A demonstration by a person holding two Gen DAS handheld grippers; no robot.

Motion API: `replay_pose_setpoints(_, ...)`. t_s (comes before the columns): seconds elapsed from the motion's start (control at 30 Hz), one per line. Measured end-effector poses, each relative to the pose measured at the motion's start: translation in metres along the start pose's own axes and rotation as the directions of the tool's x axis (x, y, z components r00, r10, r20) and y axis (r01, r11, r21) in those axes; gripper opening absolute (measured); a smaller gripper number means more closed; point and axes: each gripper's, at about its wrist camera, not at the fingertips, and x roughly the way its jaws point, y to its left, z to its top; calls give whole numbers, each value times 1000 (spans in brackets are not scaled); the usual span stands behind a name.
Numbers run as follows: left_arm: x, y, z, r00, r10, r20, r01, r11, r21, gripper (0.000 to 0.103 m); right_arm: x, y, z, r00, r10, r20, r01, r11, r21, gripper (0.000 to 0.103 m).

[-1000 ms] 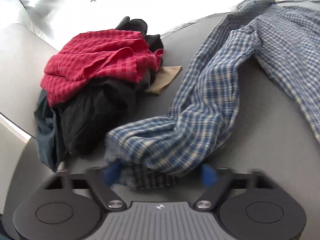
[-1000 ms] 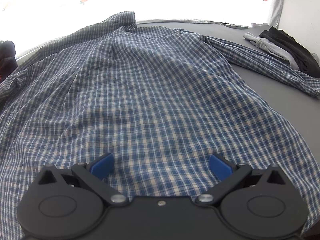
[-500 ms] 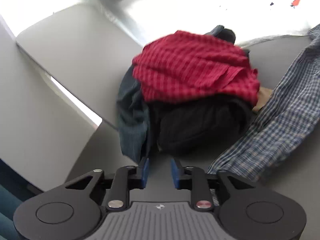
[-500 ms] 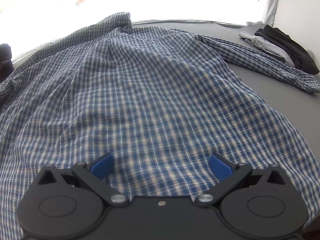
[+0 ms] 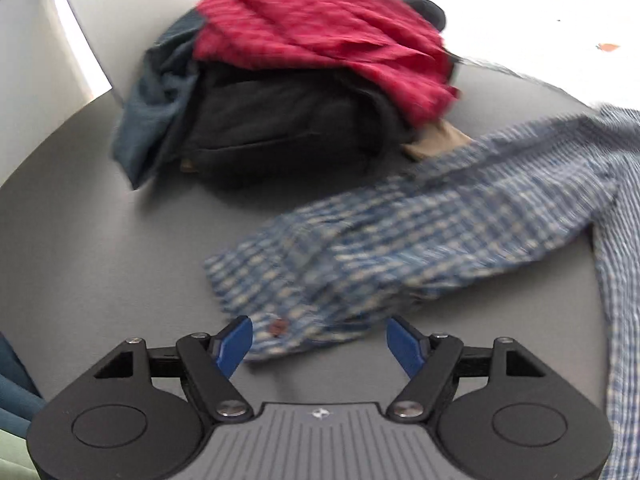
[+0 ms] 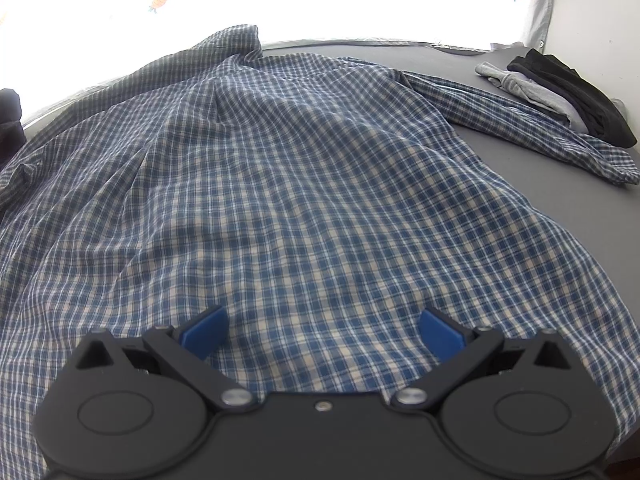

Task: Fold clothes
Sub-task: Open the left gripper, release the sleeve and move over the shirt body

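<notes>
Woven checked cloth shirt (image 6: 304,184), matt grey table (image 5: 80,240)

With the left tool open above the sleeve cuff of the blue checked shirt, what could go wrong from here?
1. The left tool, whose jaws have just been opening, may close on a bunched cuff and set a crooked fold.
2. The sleeve lies close to the clothes pile; pulling it could drag the tan piece.
3. The right tool is open above the shirt body, so the shirt may slide.

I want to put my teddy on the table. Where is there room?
Bare grey table lies left of the blue checked sleeve, below the clothes pile. Another patch sits right of the shirt, before the folded clothes. The middle is crowded.
</notes>
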Motion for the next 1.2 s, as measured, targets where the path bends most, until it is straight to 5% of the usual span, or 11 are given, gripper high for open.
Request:
replay_pose_setpoints(0.1, -12, -39, -13, 985, -170, -19, 170, 985, 37, 76, 1, -1, 3, 1000, 7, -16, -7, 1000, -4, 103)
replay_pose_setpoints(0.2, -22, -78, -30, 933, -349, -89, 355, 932, 69, 76, -1, -12, 9, 997, 51, -61, -52, 999, -15, 100)
replay_pose_setpoints(0.33, -41, -118, -53, 898, -419, -136, 437, 885, 162, 76, -18, -45, 9, 998, -52, -28, 50, 997, -55, 96)
replay_pose_setpoints(0.43, -49, -135, -63, 901, -405, -154, 431, 877, 213, 72, -31, -82, 7, 985, -172, 8, 172, 979, -111, 96)
replay_pose_setpoints(0.57, -58, -146, -72, 934, -329, -138, 352, 910, 219, 29, -32, -137, 2, 965, -262, -4, 261, 962, -86, 94)
replay_pose_setpoints(0.6, -59, -147, -73, 939, -315, -137, 338, 919, 202, 9, -31, -149, 0, 965, -262, -25, 260, 964, -61, 86)
replay_pose_setpoints(0.73, -63, -148, -81, 948, -269, -168, 297, 939, 175, 6, -29, -176, -4, 973, -214, -86, 211, 977, -40, 43)
replay_pose_setpoints(0.8, -66, -147, -84, 962, -213, -172, 244, 953, 182, 6, -29, -174, 1, 967, -224, -117, 209, 969, -128, 29)
replay_pose_setpoints(0.93, -76, -145, -77, 973, -163, -162, 188, 970, 155, 11, -35, -177, 19, 976, -201, -87, 185, 970, -160, 38)
replay_pose_setpoints(1.07, -94, -157, -46, 984, -171, -48, 177, 966, 191, 40, -37, -181, 59, 994, -110, 5, 110, 990, -92, 67)
replay_pose_setpoints(1.2, -88, -191, 11, 966, -249, 71, 230, 951, 207, 74, -5, -169, 118, 996, 36, 79, -30, 997, -77, 69)
